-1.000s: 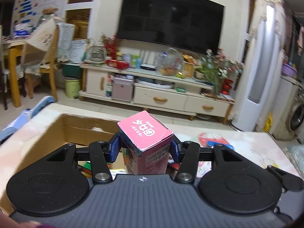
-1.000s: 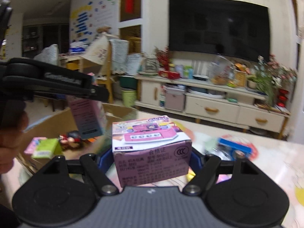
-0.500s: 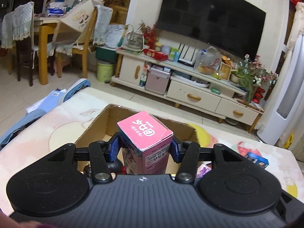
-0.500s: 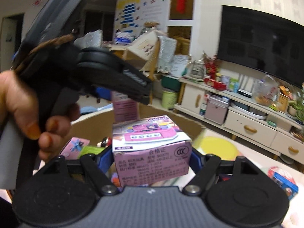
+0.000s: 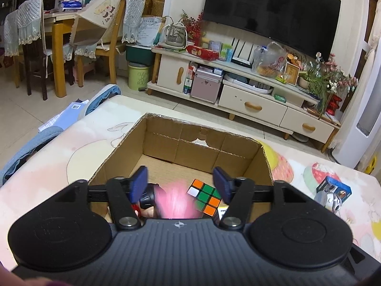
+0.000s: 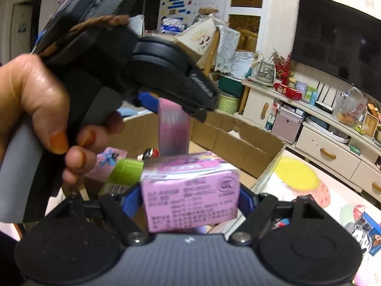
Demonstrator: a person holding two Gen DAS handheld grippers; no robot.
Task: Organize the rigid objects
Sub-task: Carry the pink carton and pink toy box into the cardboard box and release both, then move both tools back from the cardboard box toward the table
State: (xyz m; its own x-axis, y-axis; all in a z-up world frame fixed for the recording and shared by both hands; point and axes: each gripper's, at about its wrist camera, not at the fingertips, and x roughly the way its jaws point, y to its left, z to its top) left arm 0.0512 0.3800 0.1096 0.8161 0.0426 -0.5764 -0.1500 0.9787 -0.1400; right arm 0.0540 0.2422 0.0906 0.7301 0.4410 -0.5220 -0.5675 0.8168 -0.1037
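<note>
My left gripper (image 5: 179,178) hangs over the open cardboard box (image 5: 202,131), its jaws opening. The pink carton (image 5: 173,200) is a blur falling free between them into the box. In the right wrist view the same carton (image 6: 175,128) drops below the left gripper (image 6: 173,104), which a hand (image 6: 35,100) holds. My right gripper (image 6: 190,197) is at the near edge of the cardboard box (image 6: 238,131), jaws opening. The purple toy box (image 6: 190,197) sits blurred and tilted between its pads (image 6: 246,200), slipping loose.
Inside the box lie a Rubik's cube (image 5: 204,196), a green carton (image 6: 123,174), a pink card (image 6: 112,155) and a small red and black toy (image 6: 150,153). A blue box (image 5: 333,190) lies on the patterned table cover (image 5: 83,143) to the right.
The left jaws have spread and the pink carton has dropped out of them. The right gripper has come closer to the box, and its purple box has sunk and tilted.
</note>
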